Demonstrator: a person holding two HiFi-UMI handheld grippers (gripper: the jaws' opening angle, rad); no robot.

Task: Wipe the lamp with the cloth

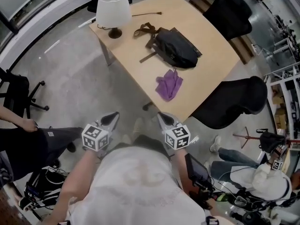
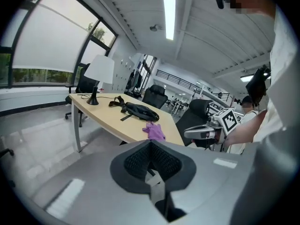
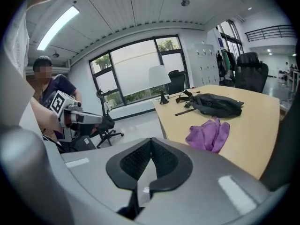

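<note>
Two pairs of fingers, both pressed together w/ nothing between them: left gripper [image 1: 114,117] and right gripper [image 1: 162,117] hang side by side at lower centre of the head view, short of the tabletop [image 1: 211,55]. The purple cloth [image 1: 168,85] lies crumpled near the tabletop's near edge, just above them in frame. The lamp [image 1: 113,8] stands upper left, close to a corner, w/ a black bag [image 1: 176,48] and its straps between lamp and cloth. Likely risks: fingers reaching the cloth unopened would shove it off the edge, not pinch it; a trailing cloth could snag the straps; a hard wipe w/o bracing the base could tip the lamp off its corner.
</note>
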